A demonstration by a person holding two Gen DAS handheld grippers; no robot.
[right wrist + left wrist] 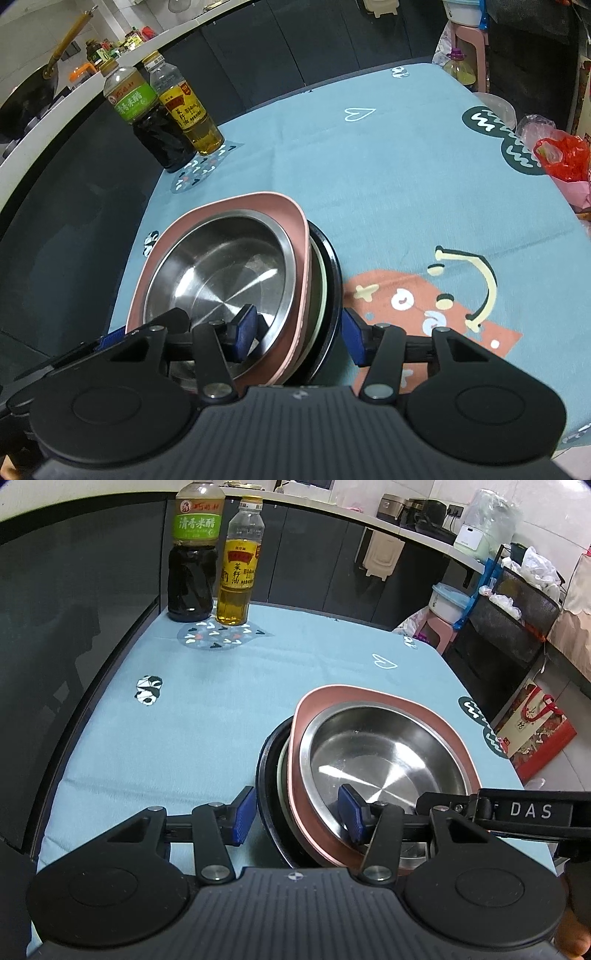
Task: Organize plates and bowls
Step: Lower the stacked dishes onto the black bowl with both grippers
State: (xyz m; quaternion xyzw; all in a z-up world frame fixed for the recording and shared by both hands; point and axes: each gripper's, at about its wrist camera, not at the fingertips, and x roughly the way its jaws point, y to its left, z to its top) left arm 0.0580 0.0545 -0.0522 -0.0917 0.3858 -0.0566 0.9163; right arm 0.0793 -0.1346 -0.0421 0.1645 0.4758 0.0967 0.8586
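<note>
Straddling the near rim, the left claw [297, 814] has one blue pad against the outside of the stack [295, 775] and the other down inside the steel bowl [384, 753], so it looks clamped on it. Right claw [298, 330] has the same bite from the opposite side and looks clamped too. The bowl sits in a pink plate [369, 698], which is on a pale green dish and a black plate [267, 760], all on the blue-clothed bench [184, 738]. A dark vinegar bottle [192, 572] and an oil bottle [238, 579] stand side by side at the far corner, well apart from the dishes.
</note>
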